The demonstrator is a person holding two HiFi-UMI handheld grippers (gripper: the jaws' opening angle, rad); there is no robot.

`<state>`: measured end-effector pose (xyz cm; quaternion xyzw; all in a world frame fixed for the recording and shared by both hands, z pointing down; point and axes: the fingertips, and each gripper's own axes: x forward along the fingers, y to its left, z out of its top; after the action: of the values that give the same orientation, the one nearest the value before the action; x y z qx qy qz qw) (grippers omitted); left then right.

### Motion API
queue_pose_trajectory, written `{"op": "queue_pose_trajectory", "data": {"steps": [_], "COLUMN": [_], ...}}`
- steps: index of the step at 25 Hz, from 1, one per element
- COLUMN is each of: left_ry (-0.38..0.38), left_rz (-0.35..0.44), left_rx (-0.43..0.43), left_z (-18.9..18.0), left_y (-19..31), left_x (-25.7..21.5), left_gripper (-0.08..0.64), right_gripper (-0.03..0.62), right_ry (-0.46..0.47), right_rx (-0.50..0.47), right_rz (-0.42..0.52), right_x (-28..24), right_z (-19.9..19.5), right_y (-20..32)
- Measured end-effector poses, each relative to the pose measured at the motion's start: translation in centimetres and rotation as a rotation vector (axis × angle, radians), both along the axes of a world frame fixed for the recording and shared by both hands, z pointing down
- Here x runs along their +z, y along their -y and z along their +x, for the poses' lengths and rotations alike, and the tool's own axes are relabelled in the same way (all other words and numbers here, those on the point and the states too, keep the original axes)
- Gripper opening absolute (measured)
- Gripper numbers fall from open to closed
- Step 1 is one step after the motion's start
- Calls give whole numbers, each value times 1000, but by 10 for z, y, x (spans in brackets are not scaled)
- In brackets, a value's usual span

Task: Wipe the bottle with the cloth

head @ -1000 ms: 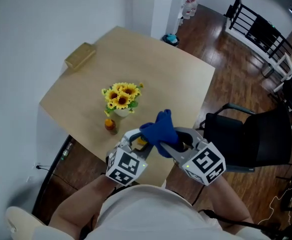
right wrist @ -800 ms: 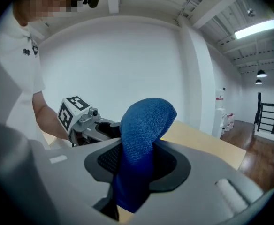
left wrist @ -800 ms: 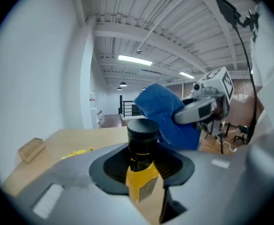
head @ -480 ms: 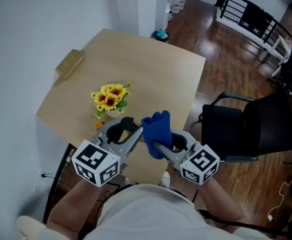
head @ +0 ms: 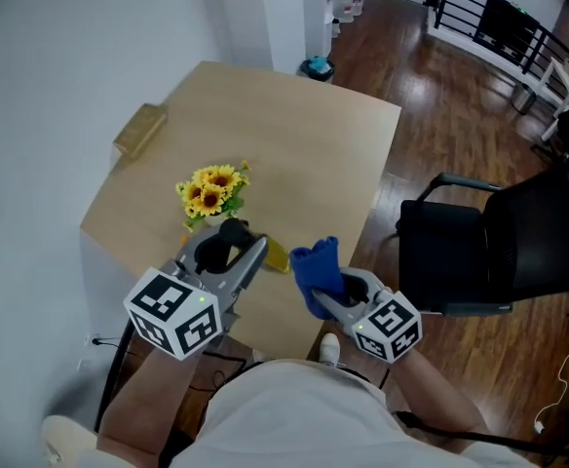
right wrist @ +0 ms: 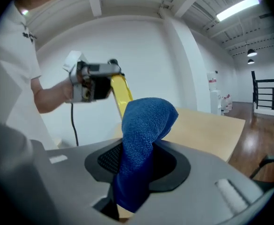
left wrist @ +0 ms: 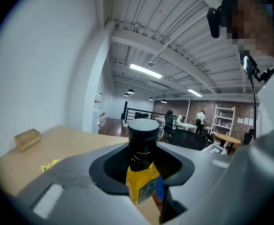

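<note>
My left gripper (head: 249, 253) is shut on a yellow bottle (head: 276, 255) with a black cap (left wrist: 143, 131), held in the air above the table's near edge. The bottle lies across the jaws, its yellow body (left wrist: 141, 182) sticking out toward the right gripper. My right gripper (head: 316, 296) is shut on a blue cloth (head: 316, 269), which stands up in a bunched fold (right wrist: 144, 125). In the right gripper view the bottle (right wrist: 120, 92) slants down behind the cloth from the left gripper (right wrist: 95, 81). I cannot tell whether cloth and bottle touch.
A light wooden table (head: 304, 135) carries a vase of sunflowers (head: 207, 191) and a small cardboard box (head: 140, 130) at its far left. A black chair (head: 489, 242) stands on the wooden floor to the right. A white wall runs along the left.
The left gripper has swung left and nearer to me with the bottle. The cloth, earlier draped between the two grippers, now sits lower and to the right of the bottle.
</note>
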<state>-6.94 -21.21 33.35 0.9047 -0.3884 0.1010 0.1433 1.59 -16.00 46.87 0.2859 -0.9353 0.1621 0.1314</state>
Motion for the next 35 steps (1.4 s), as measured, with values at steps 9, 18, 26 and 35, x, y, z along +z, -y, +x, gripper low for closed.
{"op": "queue_pose_trajectory", "data": {"steps": [9,18,26,35], "left_ry": [-13,-57,-2,3], "left_rz": [-32,-2,53,23], "left_rx": [-71,-119,-112,-42], "left_z": [23,26,14,6], "left_y": [7,1,-12,-34], "left_x": [13,-9,-19,-1], "left_gripper": [153,153,153,153], "right_gripper": [150,150,151,150], "right_ry": [52,-52,-21,149], "right_rx": [-230,-216,-128,-247], "right_rz": [200,31,131,370], "right_x": [-86,31,-21,-162], "right_z": [-35,-3,43,-24], "right_y": [-37,-15,20,16]}}
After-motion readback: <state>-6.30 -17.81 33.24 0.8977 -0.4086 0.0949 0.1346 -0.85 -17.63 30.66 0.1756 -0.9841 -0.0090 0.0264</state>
